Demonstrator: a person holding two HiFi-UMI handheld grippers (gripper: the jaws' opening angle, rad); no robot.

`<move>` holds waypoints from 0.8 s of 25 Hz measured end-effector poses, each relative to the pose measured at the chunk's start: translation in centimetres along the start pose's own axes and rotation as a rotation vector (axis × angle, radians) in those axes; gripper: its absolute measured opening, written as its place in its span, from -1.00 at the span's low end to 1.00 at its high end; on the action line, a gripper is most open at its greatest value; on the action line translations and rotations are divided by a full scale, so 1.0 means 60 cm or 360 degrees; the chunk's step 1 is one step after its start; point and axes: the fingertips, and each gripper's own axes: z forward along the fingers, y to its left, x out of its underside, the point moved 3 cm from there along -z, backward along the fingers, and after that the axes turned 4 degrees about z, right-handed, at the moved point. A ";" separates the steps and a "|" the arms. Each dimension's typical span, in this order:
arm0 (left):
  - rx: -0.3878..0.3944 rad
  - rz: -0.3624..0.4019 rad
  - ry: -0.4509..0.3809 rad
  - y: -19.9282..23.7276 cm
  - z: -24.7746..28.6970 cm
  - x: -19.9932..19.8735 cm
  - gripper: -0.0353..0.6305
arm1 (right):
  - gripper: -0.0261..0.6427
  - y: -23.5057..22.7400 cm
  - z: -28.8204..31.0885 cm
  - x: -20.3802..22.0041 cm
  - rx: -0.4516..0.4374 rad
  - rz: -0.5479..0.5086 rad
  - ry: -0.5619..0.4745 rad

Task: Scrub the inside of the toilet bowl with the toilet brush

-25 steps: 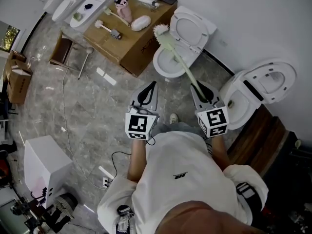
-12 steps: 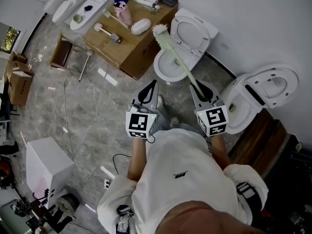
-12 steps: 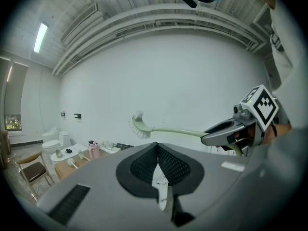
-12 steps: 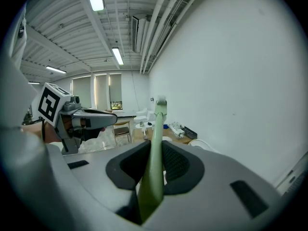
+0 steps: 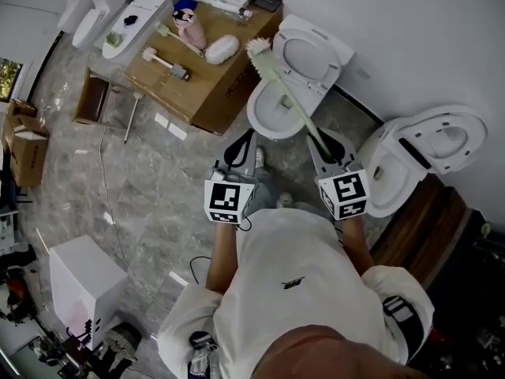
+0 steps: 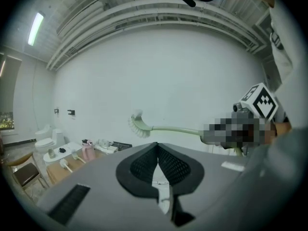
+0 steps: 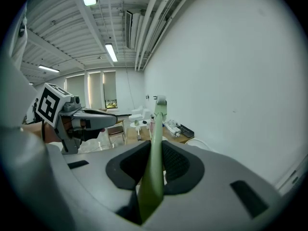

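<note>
My right gripper point(image 5: 327, 148) is shut on the pale green handle of the toilet brush point(image 5: 286, 95). The handle point(image 7: 155, 153) runs out between the jaws, and its white bristle head point(image 5: 259, 50) is raised above the far rim of the open white toilet bowl point(image 5: 267, 113), whose lid point(image 5: 314, 49) stands up against the wall. My left gripper point(image 5: 243, 147) hangs beside it at the left, shut with nothing in it, near the bowl's front edge. From the left gripper view the brush point(image 6: 139, 125) shows level in the air against the white wall.
A second open toilet point(image 5: 410, 158) stands at the right, close to my right gripper. A large cardboard box point(image 5: 199, 60) with brushes and bottles on it sits left of the bowl. More white fixtures point(image 5: 126, 22) stand at the far left. A white cabinet point(image 5: 79, 279) is at the lower left.
The view has shifted a little nearer the toilet. The brush head stays raised over the bowl's far rim, and both grippers keep about the same pose.
</note>
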 end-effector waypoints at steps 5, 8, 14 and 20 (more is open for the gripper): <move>0.0069 -0.0015 0.0051 0.045 0.061 0.017 -0.86 | -0.72 -0.024 0.058 0.004 0.0048 0.0056 0.0064; 0.0119 -0.0018 0.0077 0.070 0.101 0.032 -0.86 | -0.72 -0.042 0.097 0.013 0.0087 0.0090 0.0115; 0.0194 -0.0012 0.0160 0.126 0.182 0.071 -0.86 | -0.72 -0.083 0.175 0.028 0.0168 0.0155 0.0207; 0.0299 -0.0019 0.0239 0.176 0.265 0.112 -0.86 | -0.72 -0.127 0.261 0.045 0.0245 0.0192 0.0296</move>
